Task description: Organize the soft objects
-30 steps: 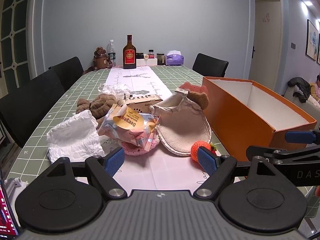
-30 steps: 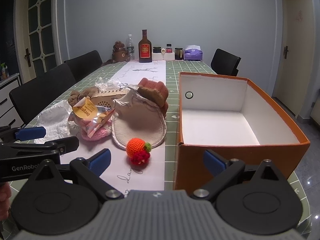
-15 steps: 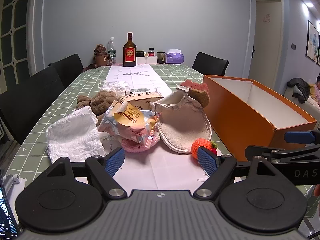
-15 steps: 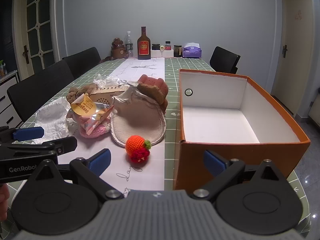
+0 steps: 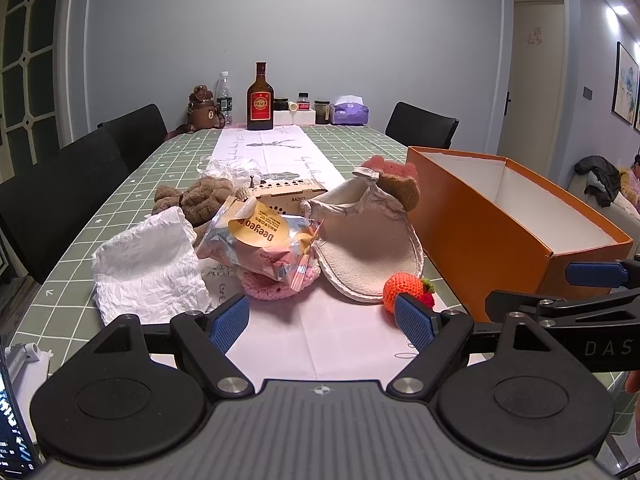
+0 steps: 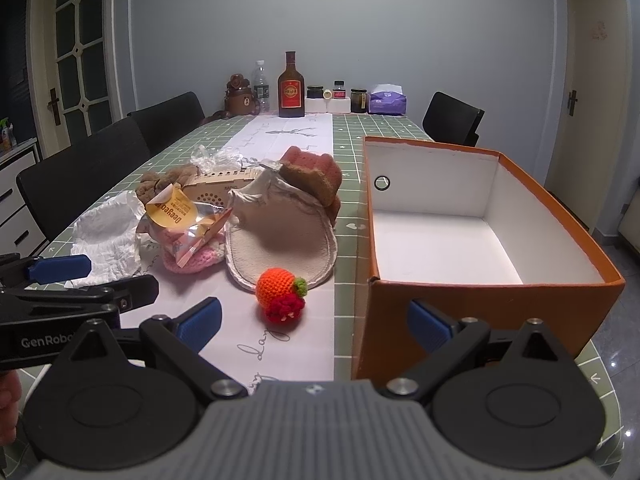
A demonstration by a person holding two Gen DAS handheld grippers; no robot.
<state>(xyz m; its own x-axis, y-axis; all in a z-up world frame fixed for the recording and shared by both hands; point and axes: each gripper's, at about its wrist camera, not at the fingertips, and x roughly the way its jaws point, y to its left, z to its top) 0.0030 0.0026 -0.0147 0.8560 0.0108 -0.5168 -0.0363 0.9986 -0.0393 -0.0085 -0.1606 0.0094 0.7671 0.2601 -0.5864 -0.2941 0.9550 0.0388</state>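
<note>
A heap of soft things lies mid-table: a crumpled white cloth (image 5: 148, 266), a brown plush (image 5: 200, 200), a snack bag (image 5: 264, 244) over a pink knit piece (image 5: 266, 290), a cream mitt (image 5: 372, 248), a pink-brown sponge (image 5: 396, 182) and an orange crochet fruit (image 6: 282, 288). An empty orange box (image 6: 480, 300) stands to the right. My left gripper (image 5: 322, 320) is open, short of the heap. My right gripper (image 6: 314, 322) is open, straddling the box's near left corner, the fruit just ahead on its left.
A wooden radio (image 5: 286, 198) and clear plastic wrap (image 5: 230, 168) lie inside the heap. Bottles, jars and a tissue pack (image 5: 351, 110) line the far end. Black chairs (image 5: 132, 136) flank the table. A phone screen (image 5: 12, 424) sits at the near left edge.
Both grippers have drifted slightly; the heap and box sit a little differently in view. Both stay open and nothing was picked up.
</note>
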